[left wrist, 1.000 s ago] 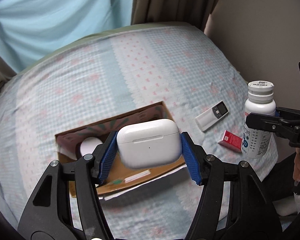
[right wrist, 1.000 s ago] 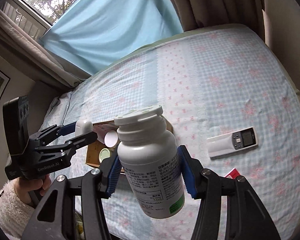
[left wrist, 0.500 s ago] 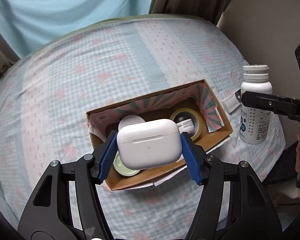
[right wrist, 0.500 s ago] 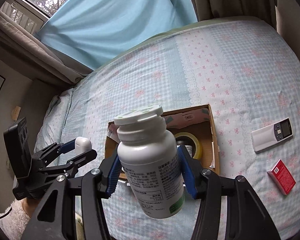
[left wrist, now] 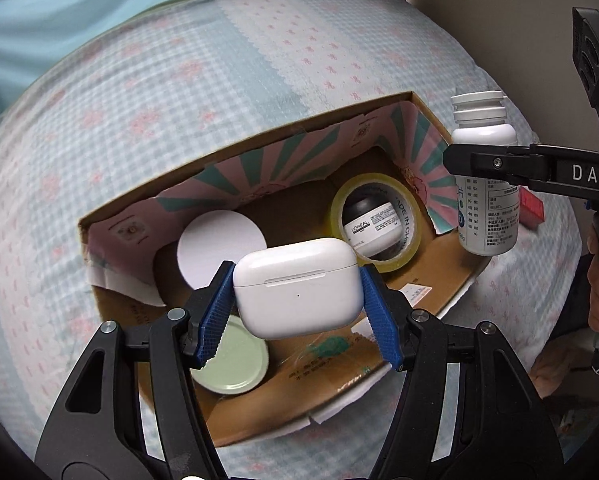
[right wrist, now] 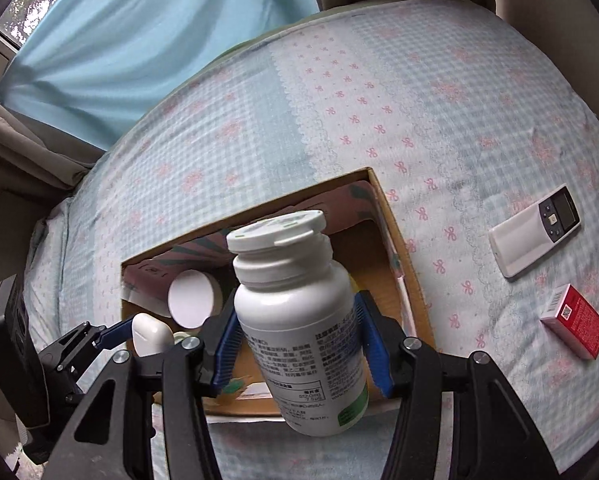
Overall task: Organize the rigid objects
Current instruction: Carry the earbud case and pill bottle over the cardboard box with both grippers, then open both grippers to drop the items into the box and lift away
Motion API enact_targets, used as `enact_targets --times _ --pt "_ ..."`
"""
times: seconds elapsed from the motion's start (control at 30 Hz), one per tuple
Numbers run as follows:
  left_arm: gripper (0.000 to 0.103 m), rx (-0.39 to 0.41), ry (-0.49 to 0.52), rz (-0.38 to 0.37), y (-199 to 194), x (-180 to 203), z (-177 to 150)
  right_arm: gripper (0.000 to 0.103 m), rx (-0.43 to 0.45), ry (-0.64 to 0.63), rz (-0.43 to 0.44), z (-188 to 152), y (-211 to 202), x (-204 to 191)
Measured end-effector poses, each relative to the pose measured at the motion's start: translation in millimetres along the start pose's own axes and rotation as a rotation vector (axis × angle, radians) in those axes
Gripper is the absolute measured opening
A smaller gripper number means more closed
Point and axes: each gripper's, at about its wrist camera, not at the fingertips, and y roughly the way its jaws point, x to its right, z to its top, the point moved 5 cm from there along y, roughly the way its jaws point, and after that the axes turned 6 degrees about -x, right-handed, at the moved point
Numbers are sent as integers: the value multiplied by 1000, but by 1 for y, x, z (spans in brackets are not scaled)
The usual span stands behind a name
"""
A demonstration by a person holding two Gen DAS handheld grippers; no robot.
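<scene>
Both hand-held grippers were loaded over the cardboard box on the bed. Left gripper was clamped on the white earbud case, blue pads pressing its two short ends, and hung above the box's open middle. Right gripper was clamped on the white pill bottle, gripped at mid-body, cap tilted away from the camera; in the left wrist view the bottle stood over the box's right-hand wall.

Free floor in the box appeared limited. A white-lidded jar and a pale green lid occupied the left part; a tape roll ringing a small dark jar occupied the far right corner. The bare brown strip between them looked like the best seat for the case.

Recommended practice: lower each item until it nears the floor before opening the jaws, one hand at a time. The bottle, being tall, would probably sit more securely laid on its side. The remote control and the red packet lay outside on the bedspread, not yet stowed.
</scene>
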Motion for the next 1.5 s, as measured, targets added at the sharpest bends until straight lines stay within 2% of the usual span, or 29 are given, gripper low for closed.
enact_targets --times 0.23,0.33,0.37,0.4,0.43,0.47,0.5,0.53,0.63,0.8,1.13,1.33,1.5 --pt "59 -28 71 28 31 11 3 50 -31 -39 -54 -1 28 11" --pt "60 -19 52 38 35 11 1 51 -32 -16 -61 0 33 15" --pt "71 -12 41 12 34 11 0 51 -22 -7 -68 0 32 17" --pt "103 -3 30 -10 31 12 -2 54 -9 0 -66 1 30 17" --pt "102 15 21 -12 26 11 -3 59 6 5 -61 2 26 17" --pt "103 31 17 -17 19 11 -6 77 20 5 -45 3 21 16" --pt "103 38 15 -23 12 11 -8 99 24 2 -23 3 17 14" --pt "103 38 11 -23 8 10 -11 103 26 -5 -22 4 12 13" --pt "103 29 -4 -8 -3 6 -21 103 58 -29 -40 4 -1 12" --pt "103 14 -36 13 -11 -5 -31 103 46 -33 -31 -1 -7 14" --pt "103 44 -93 58 -40 -18 -31 103 49 -52 -31 -7 -27 4" --pt "103 66 -101 104 -71 -11 -27 103 69 -95 -47 -14 -67 -3" --pt "103 69 -88 115 -90 6 -27 103 100 -114 -97 -24 -107 12"
